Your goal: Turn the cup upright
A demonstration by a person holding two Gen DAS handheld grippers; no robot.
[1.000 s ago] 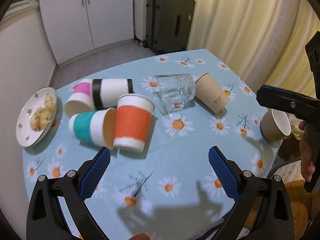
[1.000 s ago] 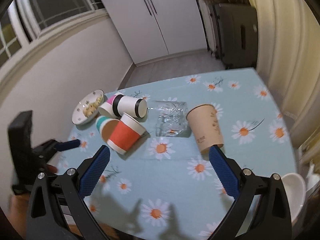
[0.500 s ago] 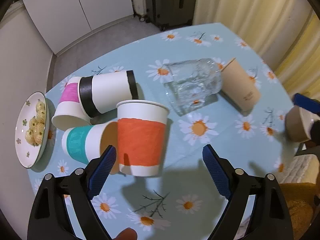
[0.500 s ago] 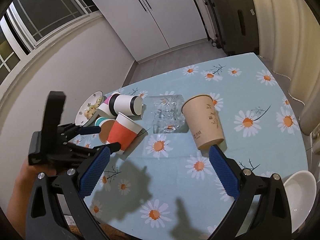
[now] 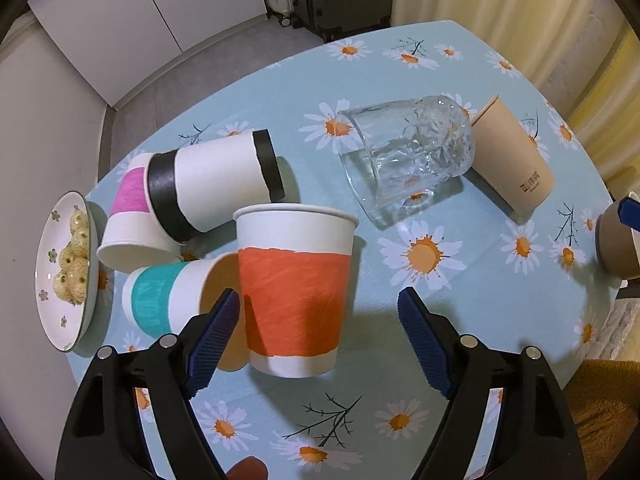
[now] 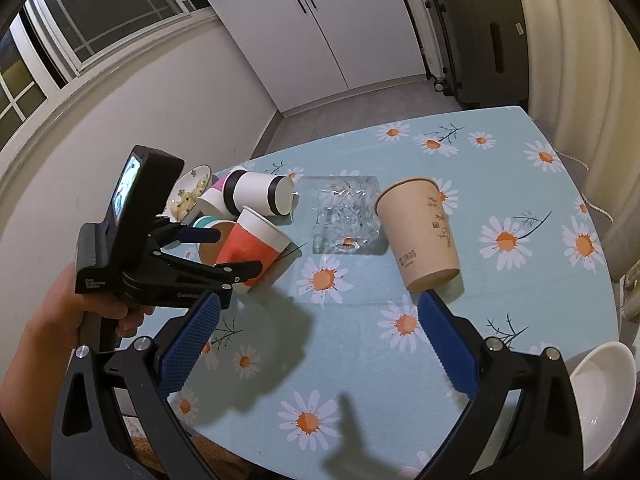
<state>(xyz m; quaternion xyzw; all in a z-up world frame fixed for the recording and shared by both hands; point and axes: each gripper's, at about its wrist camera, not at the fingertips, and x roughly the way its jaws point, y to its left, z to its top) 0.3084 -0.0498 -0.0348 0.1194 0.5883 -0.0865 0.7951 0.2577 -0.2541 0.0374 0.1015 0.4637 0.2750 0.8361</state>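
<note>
An orange-banded paper cup (image 5: 295,288) (image 6: 253,246) rests tilted on the daisy tablecloth, leaning on a teal-banded cup (image 5: 168,295) lying on its side. A black-banded cup (image 5: 218,186) and a pink-banded cup (image 5: 127,216) lie behind. A clear glass (image 5: 406,158) (image 6: 346,212) and a brown paper cup (image 5: 514,160) (image 6: 420,236) lie on their sides. My left gripper (image 5: 320,336) (image 6: 212,252) is open, its fingers either side of the orange cup's lower half, not touching. My right gripper (image 6: 316,344) is open and empty, above the table near the brown cup.
A plate of snacks (image 5: 66,268) sits at the table's left edge. A white bowl (image 6: 600,396) and a brown-and-white bowl (image 5: 616,240) are at the right edge. Cupboards, a dark suitcase (image 6: 476,36) and curtains stand beyond the table.
My left gripper has moved forward and down toward the orange cup, which now sits between its open fingers. My right gripper has shifted slightly closer to the brown cup.
</note>
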